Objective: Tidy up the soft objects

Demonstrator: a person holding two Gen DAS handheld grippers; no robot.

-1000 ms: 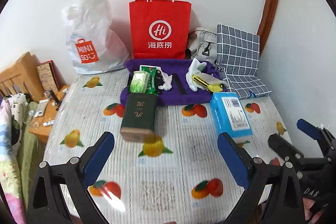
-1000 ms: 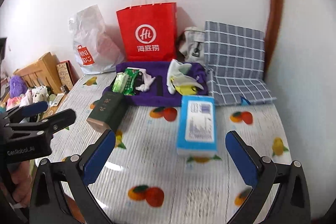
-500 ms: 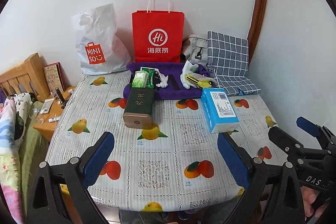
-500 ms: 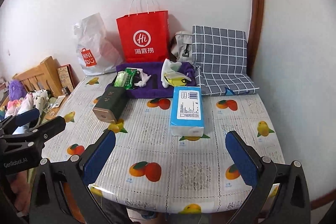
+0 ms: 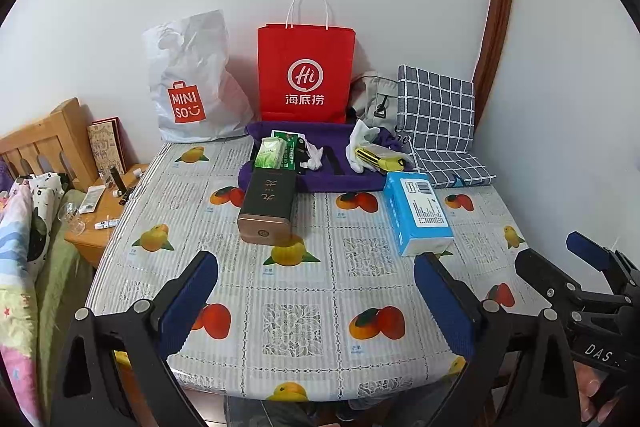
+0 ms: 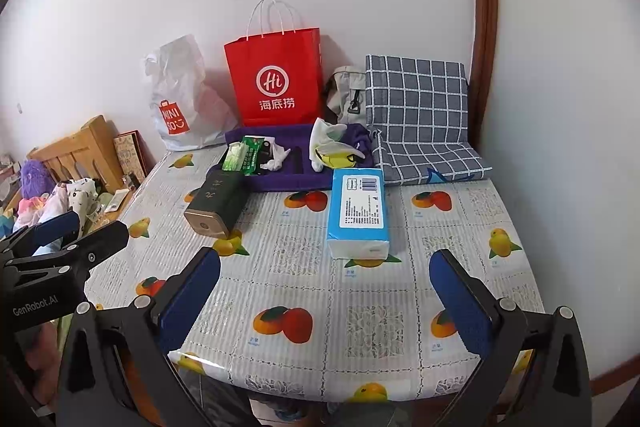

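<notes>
A blue tissue pack [image 5: 418, 213] [image 6: 359, 213] lies on the fruit-print table [image 5: 296, 327]. A dark green tin [image 5: 268, 207] [image 6: 216, 203] lies left of it. A purple cloth tray [image 5: 340, 183] [image 6: 280, 181] at the back holds a green tissue packet [image 5: 271, 153], white cloths [image 5: 362, 143] and a yellow item [image 6: 336, 159]. A grey checked cushion [image 5: 438, 117] [image 6: 416, 107] leans at the back right. My left gripper [image 5: 316, 301] and right gripper [image 6: 324, 297] are both open and empty, above the table's near edge.
A red paper bag [image 5: 306, 71], a white Miniso bag [image 5: 188, 87] and a beige bag [image 5: 374, 99] stand against the wall. A wooden bedside stand [image 5: 100, 211] with small items and a bed with plush toys [image 6: 36, 179] are at the left.
Both grippers have pulled back from the table and risen. The objects look smaller and the table's near edge now shows. Nothing on the table has moved.
</notes>
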